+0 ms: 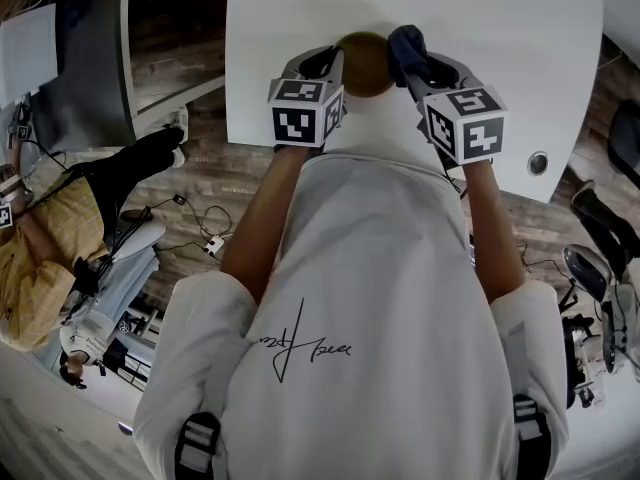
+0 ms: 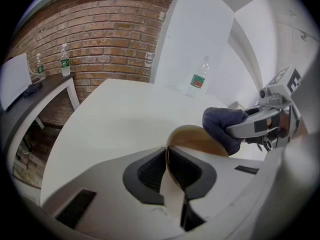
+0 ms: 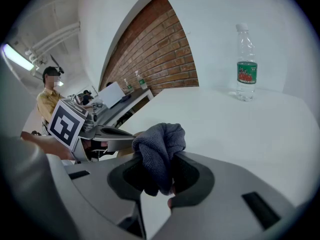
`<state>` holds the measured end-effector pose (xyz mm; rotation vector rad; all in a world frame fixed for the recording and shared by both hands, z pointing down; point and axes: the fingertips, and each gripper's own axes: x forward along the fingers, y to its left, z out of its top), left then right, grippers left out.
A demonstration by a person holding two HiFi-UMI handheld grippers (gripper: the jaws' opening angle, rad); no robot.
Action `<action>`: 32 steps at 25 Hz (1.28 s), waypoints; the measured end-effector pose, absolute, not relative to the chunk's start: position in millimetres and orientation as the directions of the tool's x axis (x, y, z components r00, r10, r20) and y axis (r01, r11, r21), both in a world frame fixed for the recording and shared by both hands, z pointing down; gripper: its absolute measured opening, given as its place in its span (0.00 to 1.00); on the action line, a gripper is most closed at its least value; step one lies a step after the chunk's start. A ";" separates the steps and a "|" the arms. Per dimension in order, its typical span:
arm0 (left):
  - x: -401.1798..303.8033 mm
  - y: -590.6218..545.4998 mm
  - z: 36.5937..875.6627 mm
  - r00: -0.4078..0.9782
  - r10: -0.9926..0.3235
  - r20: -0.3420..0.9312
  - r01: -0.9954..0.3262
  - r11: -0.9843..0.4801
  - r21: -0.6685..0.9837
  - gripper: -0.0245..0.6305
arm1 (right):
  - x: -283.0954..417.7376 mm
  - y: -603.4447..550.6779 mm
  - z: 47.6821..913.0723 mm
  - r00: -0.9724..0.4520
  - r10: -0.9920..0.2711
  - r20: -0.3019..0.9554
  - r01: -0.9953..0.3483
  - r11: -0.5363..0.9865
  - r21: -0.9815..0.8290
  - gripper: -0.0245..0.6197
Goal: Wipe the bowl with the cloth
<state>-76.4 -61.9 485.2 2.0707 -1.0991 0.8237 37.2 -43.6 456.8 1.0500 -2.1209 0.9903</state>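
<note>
Bowl (image 1: pixel 365 63): tan, tipped on edge over the white table (image 1: pixel 500 48).
Left gripper (image 2: pixel 167 159): on the bowl's left; jaws nearly together, pinching the bowl's thin rim.
Right gripper (image 3: pixel 167 176): on the bowl's right; jaws clamped on the cloth.
Cloth (image 3: pixel 159 149): dark, bunched, pressed against the bowl's right side.
Bottle (image 3: pixel 246 64): upright on the table, well beyond the bowl.

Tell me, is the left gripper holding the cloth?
No, the left gripper clamps the bowl by its rim; the cloth sits in the right gripper.
</note>
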 end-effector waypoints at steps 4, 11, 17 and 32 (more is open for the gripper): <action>-73.1 -60.0 485.2 0.455 -0.457 0.765 -0.861 -0.445 0.246 0.07 | 40.3 -43.4 457.4 -0.533 -0.410 0.740 -0.832 0.415 -0.369 0.18; -76.4 -61.0 487.9 0.456 -0.454 0.765 -0.860 -0.447 0.248 0.07 | 34.9 -50.8 460.8 -0.534 -0.402 0.744 -0.828 0.425 -0.365 0.18; -67.8 -55.2 476.5 0.456 -0.460 0.762 -0.859 -0.452 0.242 0.07 | 40.9 -49.2 450.0 -0.537 -0.403 0.741 -0.824 0.441 -0.356 0.18; -77.4 -68.3 485.8 0.460 -0.453 0.763 -0.857 -0.449 0.250 0.07 | 26.1 -70.9 459.4 -0.541 -0.379 0.751 -0.813 0.465 -0.351 0.18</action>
